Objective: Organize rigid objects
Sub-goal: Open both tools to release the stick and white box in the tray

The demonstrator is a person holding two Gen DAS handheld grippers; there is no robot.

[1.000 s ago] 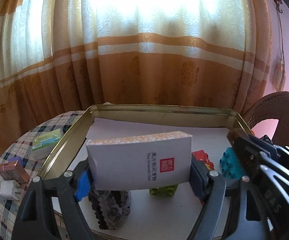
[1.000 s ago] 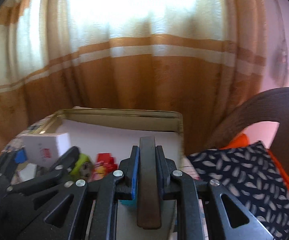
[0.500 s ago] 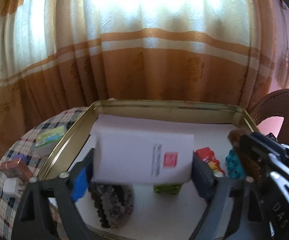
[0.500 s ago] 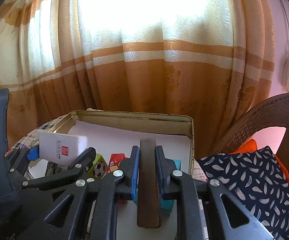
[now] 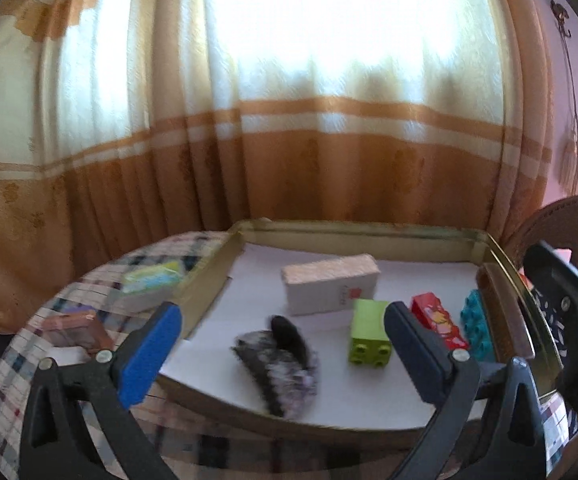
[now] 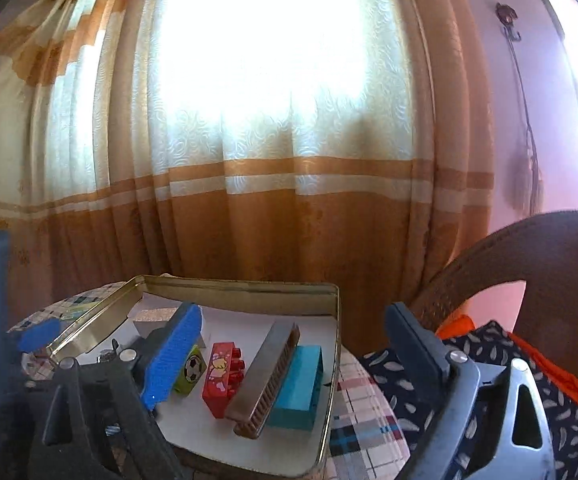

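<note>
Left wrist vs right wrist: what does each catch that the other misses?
Left wrist only: white box lying flat in the tin, dark fuzzy hair clip, and on the cloth outside, a green pack and a brown box.
Right wrist only: football print on the green brick, the brown comb full length with its teeth, feather-print cushion.
Both: tin, red brick, teal brick, curtain, both grippers open with nothing held.
</note>
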